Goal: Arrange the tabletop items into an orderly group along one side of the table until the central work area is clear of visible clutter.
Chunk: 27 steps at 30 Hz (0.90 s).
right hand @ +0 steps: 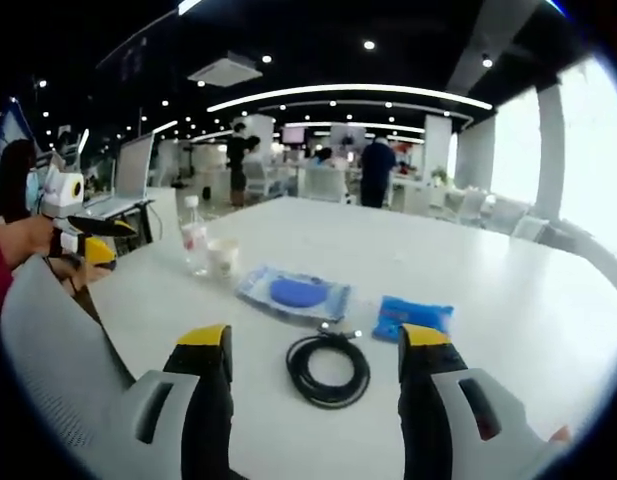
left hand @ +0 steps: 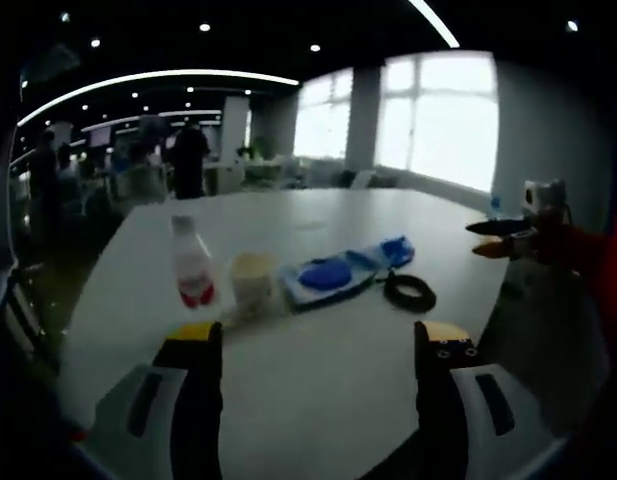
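Note:
On the white table (left hand: 318,215) a clear water bottle with a red label (left hand: 193,262), a pale cup (left hand: 253,278), a clear bag holding a blue object (left hand: 328,275), a small blue packet (left hand: 396,248) and a coiled black cable (left hand: 409,291) lie in a loose row. My left gripper (left hand: 318,335) stands open, short of the row with nothing between its jaws. My right gripper (right hand: 314,338) is open too, and the cable (right hand: 330,368) lies on the table between its jaws. Beyond it are the bag (right hand: 296,292), packet (right hand: 413,317), cup (right hand: 223,257) and bottle (right hand: 195,237).
The right gripper (left hand: 508,238) enters the left gripper view from the right, held by a red-sleeved arm (left hand: 588,260). The left gripper (right hand: 83,232) shows at the left of the right gripper view. A laptop (right hand: 128,175), desks, chairs and standing people fill the background.

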Available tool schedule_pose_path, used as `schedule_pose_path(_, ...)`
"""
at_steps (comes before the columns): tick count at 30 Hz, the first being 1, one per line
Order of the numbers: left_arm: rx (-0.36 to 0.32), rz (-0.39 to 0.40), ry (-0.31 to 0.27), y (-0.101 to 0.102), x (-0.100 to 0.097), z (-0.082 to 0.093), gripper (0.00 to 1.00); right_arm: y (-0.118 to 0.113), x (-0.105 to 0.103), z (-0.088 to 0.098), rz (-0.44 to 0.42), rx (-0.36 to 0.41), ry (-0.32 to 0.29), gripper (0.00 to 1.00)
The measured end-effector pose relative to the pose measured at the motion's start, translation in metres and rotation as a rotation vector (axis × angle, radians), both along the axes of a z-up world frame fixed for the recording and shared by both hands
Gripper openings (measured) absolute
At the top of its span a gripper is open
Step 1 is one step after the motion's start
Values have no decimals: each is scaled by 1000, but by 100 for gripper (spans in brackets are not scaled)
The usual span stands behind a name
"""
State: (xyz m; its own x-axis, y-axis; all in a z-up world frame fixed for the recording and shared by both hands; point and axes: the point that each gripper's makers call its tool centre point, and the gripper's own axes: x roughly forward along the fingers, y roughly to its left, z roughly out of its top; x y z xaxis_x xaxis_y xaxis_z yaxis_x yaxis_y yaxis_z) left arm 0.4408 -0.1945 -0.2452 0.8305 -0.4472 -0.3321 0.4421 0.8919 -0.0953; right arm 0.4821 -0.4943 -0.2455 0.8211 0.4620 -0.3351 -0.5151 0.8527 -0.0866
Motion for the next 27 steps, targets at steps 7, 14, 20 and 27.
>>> schedule_pose_path(7,-22,-39,25,-8,-3,-8,76,-4,2,-2,-26,-11,0,69)
schedule_pose_path(14,24,-50,25,-8,-3,-13,77,-3,3,-2,-38,-23,-9,77)
schedule_pose_path(20,25,-15,26,0,0,-14,80,-11,7,-5,-86,-1,18,94)
schedule_pose_path(27,-3,34,11,8,7,-12,98,-10,7,-7,-91,7,29,99)
